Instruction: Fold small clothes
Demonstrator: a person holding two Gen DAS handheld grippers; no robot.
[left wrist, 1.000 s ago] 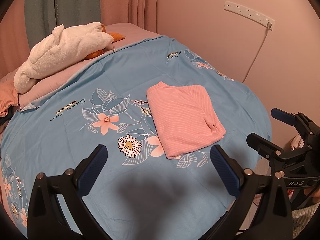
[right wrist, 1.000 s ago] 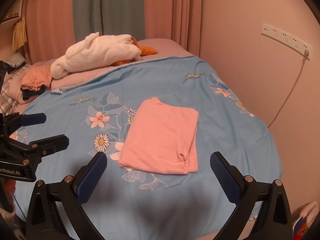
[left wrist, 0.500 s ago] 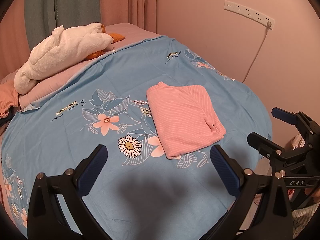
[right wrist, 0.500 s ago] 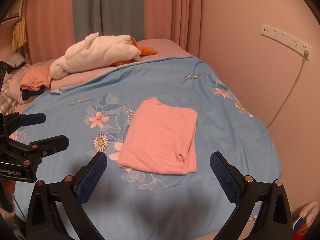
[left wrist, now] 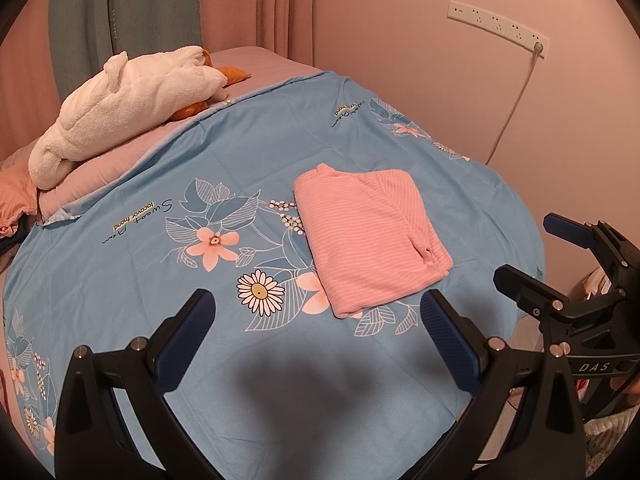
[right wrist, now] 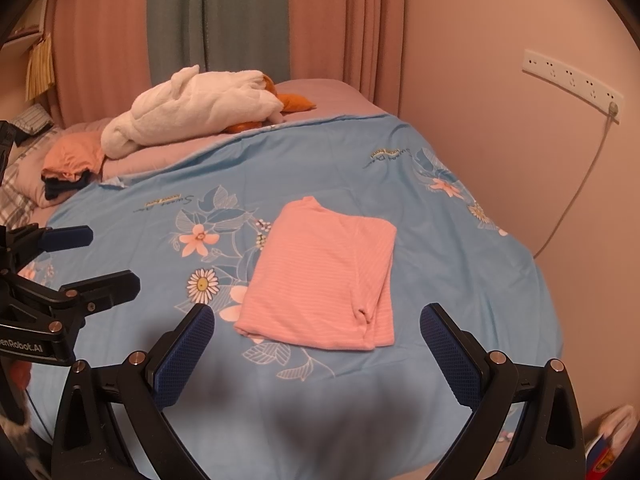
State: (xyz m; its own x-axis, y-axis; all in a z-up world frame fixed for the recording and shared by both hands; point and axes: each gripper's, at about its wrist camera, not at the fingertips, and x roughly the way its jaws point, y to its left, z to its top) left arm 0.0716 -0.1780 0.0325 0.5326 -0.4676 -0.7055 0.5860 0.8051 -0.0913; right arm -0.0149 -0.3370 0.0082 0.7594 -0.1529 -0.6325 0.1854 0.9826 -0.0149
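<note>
You are holding the left tongs [left wrist: 316, 336] and right tongs [right wrist: 318, 350] spread wide and empty at frame bottom. Beyond them, mid-frame, the folded pink striped shirt [right wrist: 320, 276] is lying on the blue floral bedspread [right wrist: 440, 240]. Folding looks finished; next, probably fetching another garment.

Bed with blue floral cover [left wrist: 280, 152], folded pink garment [left wrist: 368, 236] on it, white plush [left wrist: 132, 96] behind

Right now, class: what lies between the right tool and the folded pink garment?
Only bare blue floral bedcover, printed leaves and a soft shadow; nothing separates the open right tool from the pink garment, as the right wrist view shows.
</note>
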